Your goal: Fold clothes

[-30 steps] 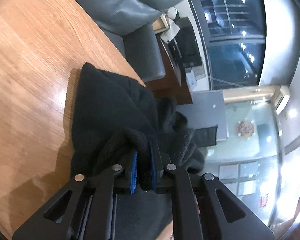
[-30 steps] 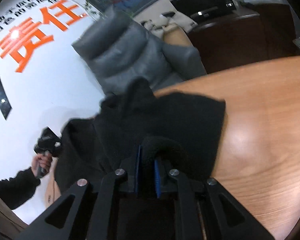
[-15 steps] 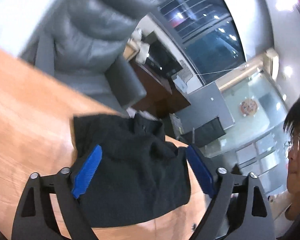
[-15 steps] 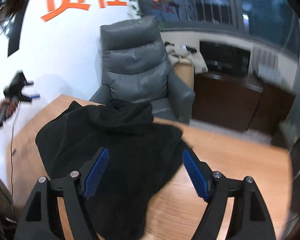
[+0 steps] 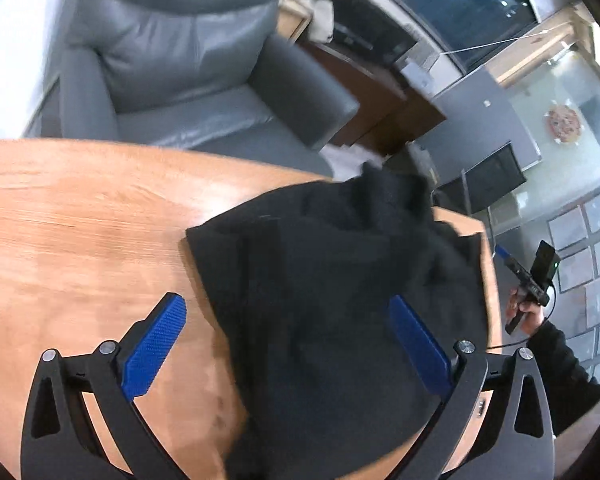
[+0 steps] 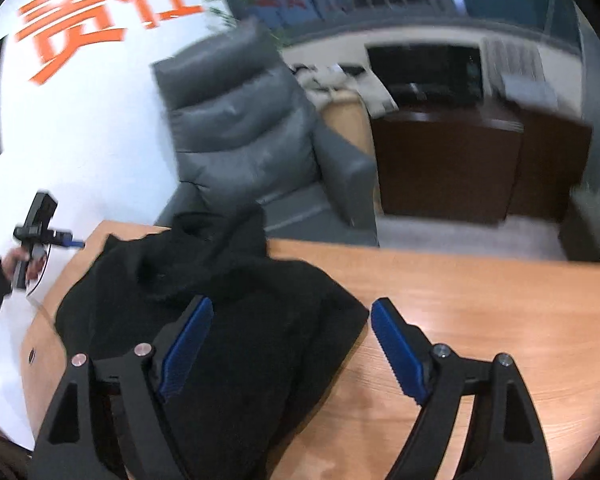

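**Orange Chinese characters on a white wall**

In the right wrist view, two large orange characters (image 6: 108, 20), "责任", stood on the white wall (image 6: 80, 140) behind a grey armchair (image 6: 244, 120). They were blurred and tilted. No other writing could be read in either view.

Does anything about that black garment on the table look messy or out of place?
Yes. The black fleece garment lies bunched, not flat, on the wooden table, and its far end hangs past the table's edge toward the grey armchair. Both the left gripper and right gripper are open, holding nothing.
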